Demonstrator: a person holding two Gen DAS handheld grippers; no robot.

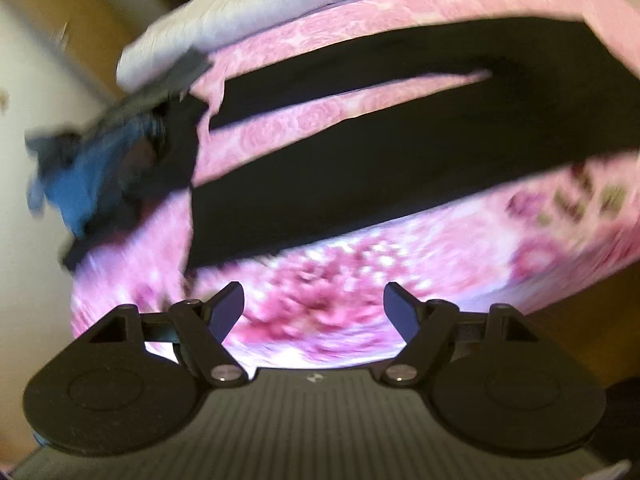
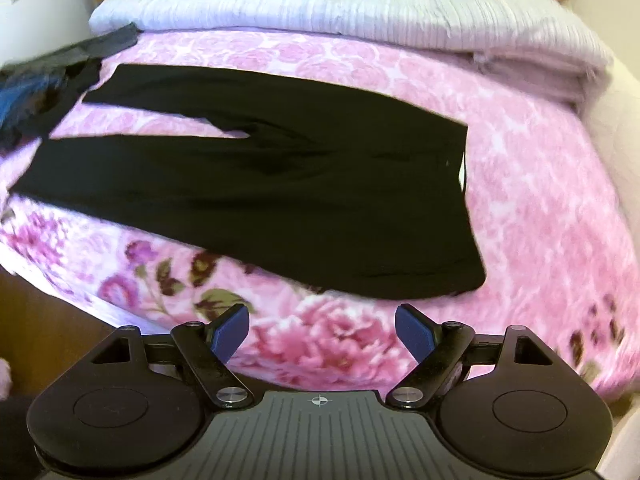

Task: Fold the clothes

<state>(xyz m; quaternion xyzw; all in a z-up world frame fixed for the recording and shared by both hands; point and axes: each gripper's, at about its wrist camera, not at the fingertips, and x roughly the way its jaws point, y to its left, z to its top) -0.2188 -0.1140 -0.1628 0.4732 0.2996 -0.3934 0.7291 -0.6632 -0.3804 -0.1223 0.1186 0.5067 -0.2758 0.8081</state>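
Observation:
A pair of black trousers (image 2: 280,184) lies flat and spread on a pink floral blanket (image 2: 532,184), waistband to the right, the two legs running left. The left wrist view shows the trousers (image 1: 360,184) with both legs parted, blurred by motion. My left gripper (image 1: 314,304) is open and empty, held above the blanket short of the near leg. My right gripper (image 2: 322,322) is open and empty, just in front of the trousers' near hip edge.
A pile of dark and blue clothes (image 1: 92,168) sits at the left end of the bed; it also shows in the right wrist view (image 2: 36,92). A folded white quilt (image 2: 340,4) lies along the far side. The bed's edge drops off at the left.

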